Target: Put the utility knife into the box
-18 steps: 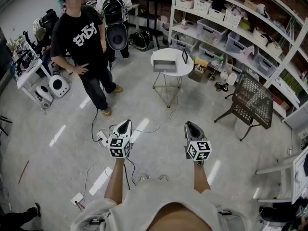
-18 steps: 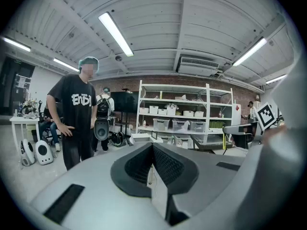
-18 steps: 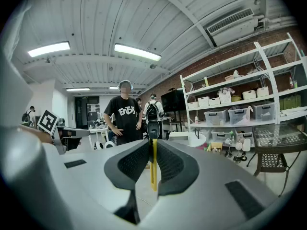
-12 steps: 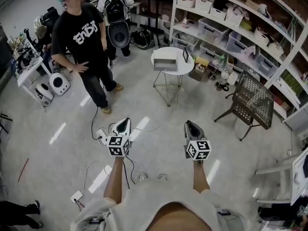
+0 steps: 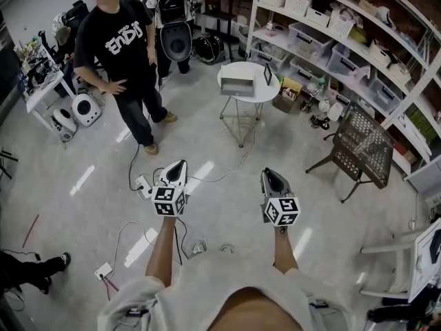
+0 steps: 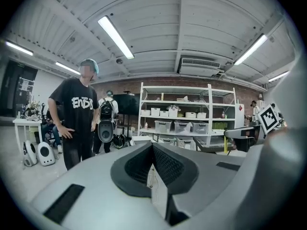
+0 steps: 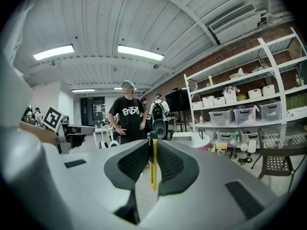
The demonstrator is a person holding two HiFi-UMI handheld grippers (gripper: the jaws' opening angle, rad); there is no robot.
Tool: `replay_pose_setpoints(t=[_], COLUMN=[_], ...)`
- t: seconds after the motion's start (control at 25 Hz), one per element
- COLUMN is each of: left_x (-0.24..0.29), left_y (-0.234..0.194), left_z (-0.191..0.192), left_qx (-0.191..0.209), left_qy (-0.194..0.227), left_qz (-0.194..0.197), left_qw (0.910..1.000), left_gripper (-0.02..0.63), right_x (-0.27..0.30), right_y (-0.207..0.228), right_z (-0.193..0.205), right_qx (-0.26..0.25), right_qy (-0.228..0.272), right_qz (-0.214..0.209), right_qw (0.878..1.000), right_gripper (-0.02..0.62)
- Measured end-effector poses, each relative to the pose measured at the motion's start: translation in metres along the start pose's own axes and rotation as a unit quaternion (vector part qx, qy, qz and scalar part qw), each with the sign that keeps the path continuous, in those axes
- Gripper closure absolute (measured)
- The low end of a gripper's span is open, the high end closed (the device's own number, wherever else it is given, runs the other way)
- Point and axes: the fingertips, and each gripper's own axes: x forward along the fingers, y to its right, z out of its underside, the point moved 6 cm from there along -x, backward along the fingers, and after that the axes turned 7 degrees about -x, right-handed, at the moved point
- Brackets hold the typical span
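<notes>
Yellow utility knife (image 7: 152,169) is held upright between the 2 narrowly parted jaws of the right gripper (image 5: 272,176), while the left gripper (image 5: 178,168) is carried with its jaws together on nothing. Compared with a moment ago, both grippers are brought a little forward over the floor, so the knife is judged to be on its way to the grey box (image 5: 236,87) on the round white table (image 5: 265,92), still well apart. Cables (image 5: 213,178) and a power strip (image 5: 143,185) are laid across the way, and a bystander (image 5: 124,47) is found left of it.
</notes>
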Motion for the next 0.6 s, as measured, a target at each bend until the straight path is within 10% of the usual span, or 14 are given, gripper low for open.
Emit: replay_pose_setpoints(t=[0.6], left_x=[0.032], left_y=[0.028], left_z=[0.005], left_qx=[0.003], left_qy=[-0.004], left_qz=[-0.010], left_qw=[0.9999], left_gripper=[0.588], right_x=[0.010], right_y=[0.035], right_z=[0.006], right_qx=[0.000], right_qy=[-0.004], right_qz=[-0.023], right_qw=[1.000], right_gripper=[0.526])
